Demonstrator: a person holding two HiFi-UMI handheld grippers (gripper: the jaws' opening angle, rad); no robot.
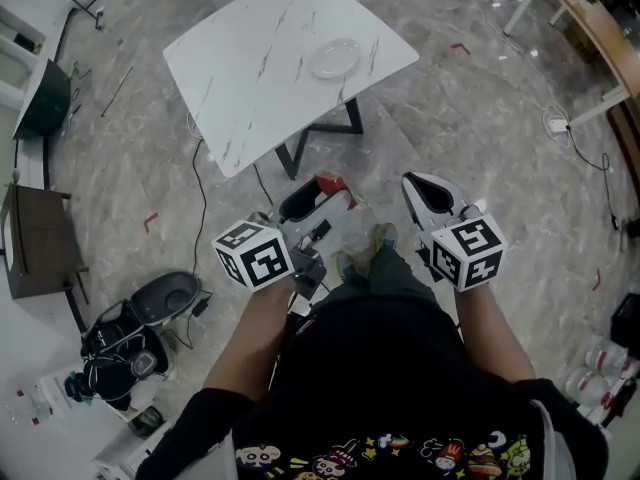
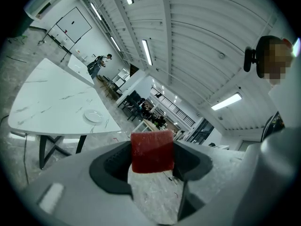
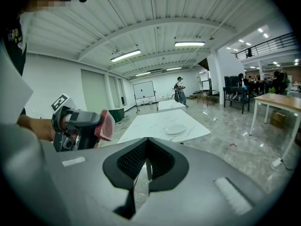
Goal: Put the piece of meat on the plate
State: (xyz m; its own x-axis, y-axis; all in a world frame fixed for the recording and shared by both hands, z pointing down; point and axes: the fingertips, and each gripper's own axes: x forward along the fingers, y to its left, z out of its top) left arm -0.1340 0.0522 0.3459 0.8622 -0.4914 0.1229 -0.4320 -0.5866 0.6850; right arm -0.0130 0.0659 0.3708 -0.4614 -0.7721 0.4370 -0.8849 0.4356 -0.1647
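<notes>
A red cube of meat (image 2: 151,150) sits clamped between the jaws of my left gripper (image 2: 151,160). In the head view this gripper (image 1: 335,190) hangs over the floor in front of the person's legs, with the meat (image 1: 331,182) at its tip. A white plate (image 1: 335,58) lies empty on the white marble table (image 1: 250,78), well ahead of both grippers. My right gripper (image 1: 416,184) is held beside the left one, shut with nothing in it (image 3: 146,166). From the right gripper view I see the left gripper (image 3: 77,126), the meat (image 3: 107,125) and the plate (image 3: 175,129).
The table stands on a black frame (image 1: 325,133). A dark chair (image 1: 40,238) and bags (image 1: 130,348) are on the floor at the left. A wooden table (image 1: 590,28) and a power strip with cables (image 1: 557,125) are at the right.
</notes>
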